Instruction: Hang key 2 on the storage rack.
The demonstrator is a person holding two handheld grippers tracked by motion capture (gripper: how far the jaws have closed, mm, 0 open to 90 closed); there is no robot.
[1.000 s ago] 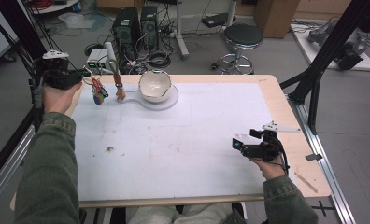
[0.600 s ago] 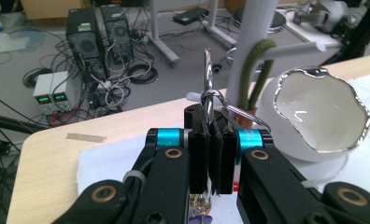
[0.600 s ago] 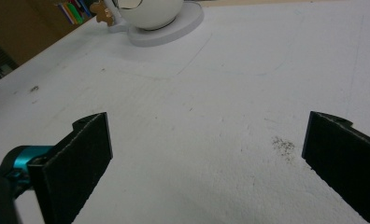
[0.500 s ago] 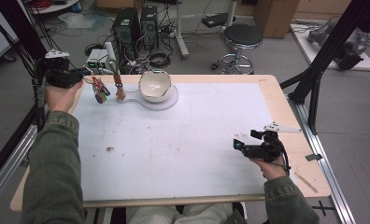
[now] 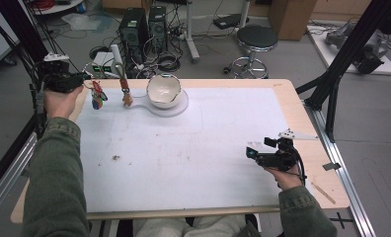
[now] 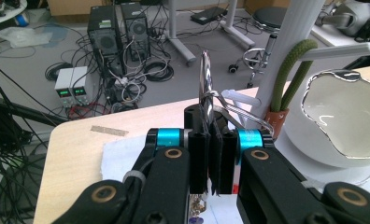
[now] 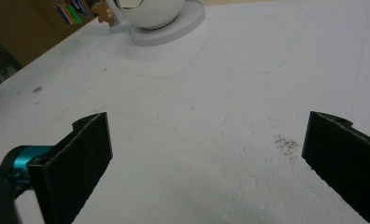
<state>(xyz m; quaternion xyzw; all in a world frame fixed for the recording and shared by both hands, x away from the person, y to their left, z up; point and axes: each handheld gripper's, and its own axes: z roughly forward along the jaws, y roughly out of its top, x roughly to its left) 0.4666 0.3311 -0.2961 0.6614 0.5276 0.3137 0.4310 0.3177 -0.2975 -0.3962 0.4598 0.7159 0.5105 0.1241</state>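
Left gripper (image 5: 87,83): held at the table's far left corner, jaws pressed together on a metal key ring (image 6: 206,88).
Key ring: stands upright between the pads; coloured tags (image 5: 97,98) hang below it in the high view.
Stand (image 5: 126,96): just beside the tags, a small brown piece at its foot.
White bowl (image 5: 163,91): on a round base, right of the stand.
Right gripper (image 5: 250,153): low over the white mat (image 5: 183,148) near the right edge, jaws wide apart, nothing between them.
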